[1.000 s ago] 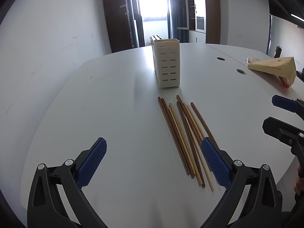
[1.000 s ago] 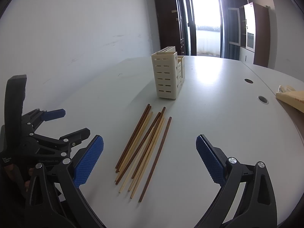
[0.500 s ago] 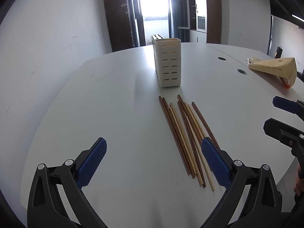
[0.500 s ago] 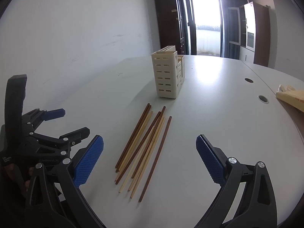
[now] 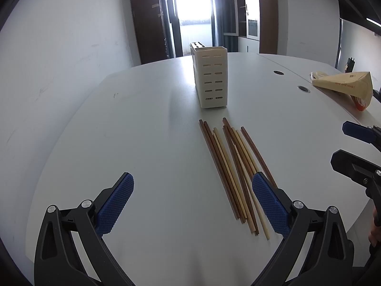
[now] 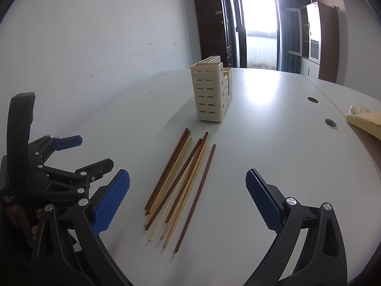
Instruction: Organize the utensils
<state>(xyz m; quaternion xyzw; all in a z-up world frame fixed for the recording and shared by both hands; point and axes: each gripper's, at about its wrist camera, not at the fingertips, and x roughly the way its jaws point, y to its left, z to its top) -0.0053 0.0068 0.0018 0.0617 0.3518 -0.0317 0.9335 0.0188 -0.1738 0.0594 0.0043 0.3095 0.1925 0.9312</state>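
Several brown and pale wooden chopsticks [image 5: 234, 166] [image 6: 181, 183] lie in a loose bundle on the white table [image 5: 142, 124] [image 6: 273, 131]. Behind them stands a cream slotted utensil holder [image 5: 210, 78] [image 6: 210, 91], upright. My left gripper [image 5: 191, 201] is open above the table, left of the bundle, its right pad over the chopsticks' near ends. My right gripper [image 6: 188, 199] is open with the bundle's near ends lying between its blue pads. In the right wrist view the left gripper [image 6: 89, 151] shows at the left; in the left wrist view the right gripper [image 5: 345, 143] shows at the right edge.
A tan paper bag [image 5: 345, 85] [image 6: 366, 122] lies at the table's far right, near two round cable holes [image 5: 303, 88] [image 6: 331, 122]. A white wall runs along the left. Dark cabinets and a bright doorway stand beyond the table.
The left wrist view has shifted slightly; the holder and chopsticks sit a touch lower and to the right in its frame. Both grippers stay open and the chopsticks have not moved.
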